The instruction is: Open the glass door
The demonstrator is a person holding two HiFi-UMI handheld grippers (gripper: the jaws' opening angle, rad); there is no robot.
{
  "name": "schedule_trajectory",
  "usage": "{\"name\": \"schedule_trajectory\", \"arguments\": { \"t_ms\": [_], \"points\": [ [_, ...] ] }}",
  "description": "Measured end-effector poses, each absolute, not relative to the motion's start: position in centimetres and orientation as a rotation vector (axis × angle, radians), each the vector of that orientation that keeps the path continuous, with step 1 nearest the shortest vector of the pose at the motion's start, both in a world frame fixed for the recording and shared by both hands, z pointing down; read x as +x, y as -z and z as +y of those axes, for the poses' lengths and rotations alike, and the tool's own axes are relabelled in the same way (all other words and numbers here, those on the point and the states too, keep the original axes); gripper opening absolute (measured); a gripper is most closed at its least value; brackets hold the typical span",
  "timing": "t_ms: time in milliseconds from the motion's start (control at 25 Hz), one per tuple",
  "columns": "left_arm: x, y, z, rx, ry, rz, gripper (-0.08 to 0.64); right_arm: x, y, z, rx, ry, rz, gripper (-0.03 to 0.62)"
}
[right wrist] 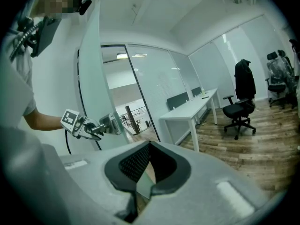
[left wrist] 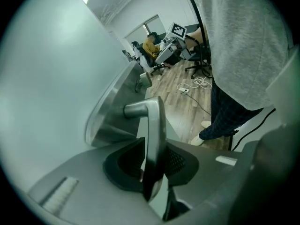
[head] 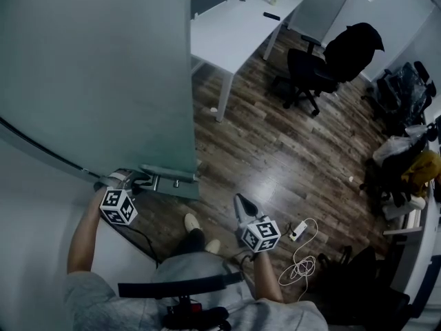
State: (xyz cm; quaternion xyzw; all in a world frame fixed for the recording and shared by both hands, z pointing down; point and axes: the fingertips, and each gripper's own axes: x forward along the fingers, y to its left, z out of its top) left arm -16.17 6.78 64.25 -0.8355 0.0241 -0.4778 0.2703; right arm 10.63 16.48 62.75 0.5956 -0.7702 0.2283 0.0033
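The frosted glass door [head: 103,67] fills the left of the head view, its free edge standing over the wood floor. Its metal lever handle [head: 162,182] sits on a lock plate [left wrist: 105,121] at the door's lower edge. My left gripper [head: 141,180] is shut on the lever [left wrist: 151,125], which runs upright between the black pads [left wrist: 126,161]. In the right gripper view the left gripper [right wrist: 91,129] shows at the door edge [right wrist: 91,78]. My right gripper [head: 240,200] hangs apart to the right, shut with nothing in it [right wrist: 150,144].
A white desk [head: 241,19] stands behind the door edge, with a black office chair [head: 324,67] draped with a jacket beside it. A power strip with a coiled white cable [head: 300,254] lies on the floor. More chairs and bags [head: 406,157] crowd the right side.
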Motion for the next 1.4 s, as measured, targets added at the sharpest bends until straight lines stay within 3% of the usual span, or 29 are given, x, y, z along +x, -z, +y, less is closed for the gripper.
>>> {"name": "schedule_trajectory", "arguments": {
  "t_ms": [1400],
  "points": [
    [-18.5, -64.8, 11.2, -2.117, 1.363, 0.033, 0.081, 7.6, -61.8, 17.9, 1.750, -0.658, -2.503, 0.002]
  ]
}}
